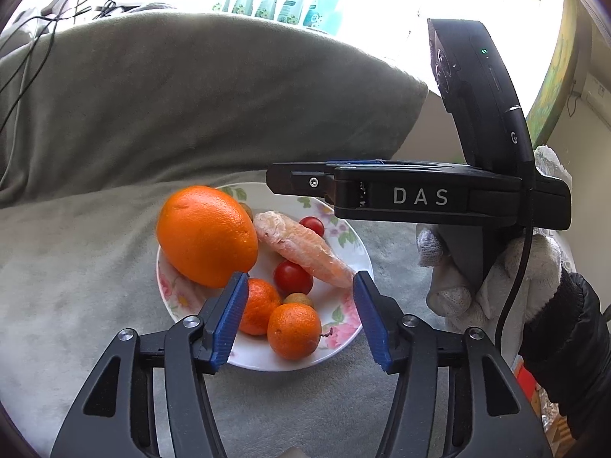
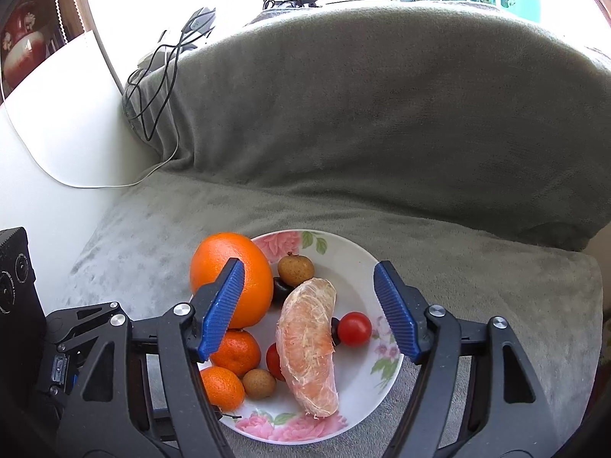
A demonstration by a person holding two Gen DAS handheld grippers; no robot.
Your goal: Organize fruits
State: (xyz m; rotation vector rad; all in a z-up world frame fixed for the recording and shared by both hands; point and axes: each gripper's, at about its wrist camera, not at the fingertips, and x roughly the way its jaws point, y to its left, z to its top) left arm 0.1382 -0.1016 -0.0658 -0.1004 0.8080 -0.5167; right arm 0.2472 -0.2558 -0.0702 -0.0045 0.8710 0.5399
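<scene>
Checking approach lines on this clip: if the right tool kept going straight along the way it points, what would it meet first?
Most likely the peeled pinkish-orange citrus segment on the white floral plate. It lies between the open blue pads of the right tool, untouched. Depth is unclear, so a red cherry tomato beside it could come first.

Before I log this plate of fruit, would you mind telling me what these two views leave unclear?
- Dark fruit, right wrist view: mostly hidden between the large orange and the peeled citrus segment; kind unclear.
- Near plate rim, right wrist view: covered by the right hand-held gripper.
- Bottles, left wrist view: washed out by window glare; labels unreadable.
</scene>
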